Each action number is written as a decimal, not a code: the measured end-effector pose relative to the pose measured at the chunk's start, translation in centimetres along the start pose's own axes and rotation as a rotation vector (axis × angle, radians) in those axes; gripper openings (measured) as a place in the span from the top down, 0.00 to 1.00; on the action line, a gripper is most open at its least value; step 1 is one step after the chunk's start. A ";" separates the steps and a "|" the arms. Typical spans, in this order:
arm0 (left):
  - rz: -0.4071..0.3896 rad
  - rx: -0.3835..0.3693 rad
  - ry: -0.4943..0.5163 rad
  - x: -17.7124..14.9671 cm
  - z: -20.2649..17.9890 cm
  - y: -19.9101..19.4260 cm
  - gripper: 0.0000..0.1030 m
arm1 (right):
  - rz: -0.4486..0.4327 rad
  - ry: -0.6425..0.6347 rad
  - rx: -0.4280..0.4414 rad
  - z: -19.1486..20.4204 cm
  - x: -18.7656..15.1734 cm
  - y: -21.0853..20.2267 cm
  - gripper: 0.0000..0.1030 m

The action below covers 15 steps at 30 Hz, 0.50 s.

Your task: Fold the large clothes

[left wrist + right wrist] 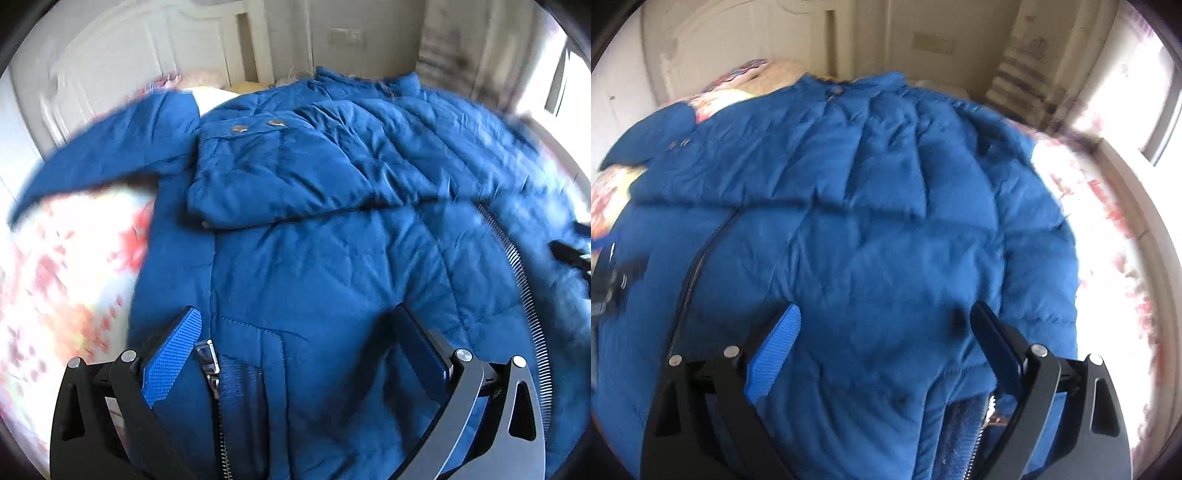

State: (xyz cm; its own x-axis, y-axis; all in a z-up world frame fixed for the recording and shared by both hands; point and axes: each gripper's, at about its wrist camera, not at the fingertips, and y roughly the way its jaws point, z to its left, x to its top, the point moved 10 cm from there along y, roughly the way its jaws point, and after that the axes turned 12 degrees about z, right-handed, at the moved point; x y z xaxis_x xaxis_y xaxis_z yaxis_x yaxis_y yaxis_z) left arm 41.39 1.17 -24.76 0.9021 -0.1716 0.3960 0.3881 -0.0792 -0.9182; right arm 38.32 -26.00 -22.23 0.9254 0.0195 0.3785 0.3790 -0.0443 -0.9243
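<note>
Nearest the lens in the left wrist view: left gripper (295, 325), jaws spread wide, nothing clamped, poised over the hem of the blue padded jacket (314, 258) beside its zipper (210, 365). Right gripper (886, 321) likewise spread wide over the same jacket (849, 240), no fabric pinched between the pads.

Underneath: bed cover (66, 266), pale with red floral print, visible on both sides of the garment. Beyond: cream headboard (110, 66), beige wall, bright window (1160, 122) at right.

Jacket spread flat across the bed, collar toward the headboard, hem toward the camera. One sleeve (288, 166) folded across the chest, two snap buttons at its cuff. Quilted, creased surface; edges blurred.
</note>
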 end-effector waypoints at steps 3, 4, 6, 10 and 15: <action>-0.079 -0.146 -0.119 1.5 2.7 -2.1 0.04 | -0.089 -0.055 0.032 3.5 3.6 -1.8 0.11; -0.100 -0.224 -0.182 2.2 4.4 -2.8 0.04 | -0.120 -0.078 0.036 4.8 5.2 -2.1 0.11; -0.146 -0.297 -0.330 3.6 9.2 -3.6 0.04 | -0.163 -0.117 0.042 6.8 7.7 -1.9 0.11; -0.232 -0.325 -0.631 5.3 21.7 -4.3 0.04 | -0.153 -0.144 0.026 9.1 11.3 1.2 0.12; -0.278 -0.330 -0.966 5.7 37.9 -3.6 0.04 | -0.082 -0.121 0.053 9.0 11.4 4.9 0.11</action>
State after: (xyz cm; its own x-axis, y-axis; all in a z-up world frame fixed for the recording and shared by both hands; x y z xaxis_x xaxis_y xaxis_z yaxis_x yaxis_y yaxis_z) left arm 52.33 37.72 -19.32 0.6129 0.7360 0.2875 0.6645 -0.2832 -0.6916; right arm 50.68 -16.98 -22.93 0.8831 0.1415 0.4473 0.4499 0.0149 -0.8930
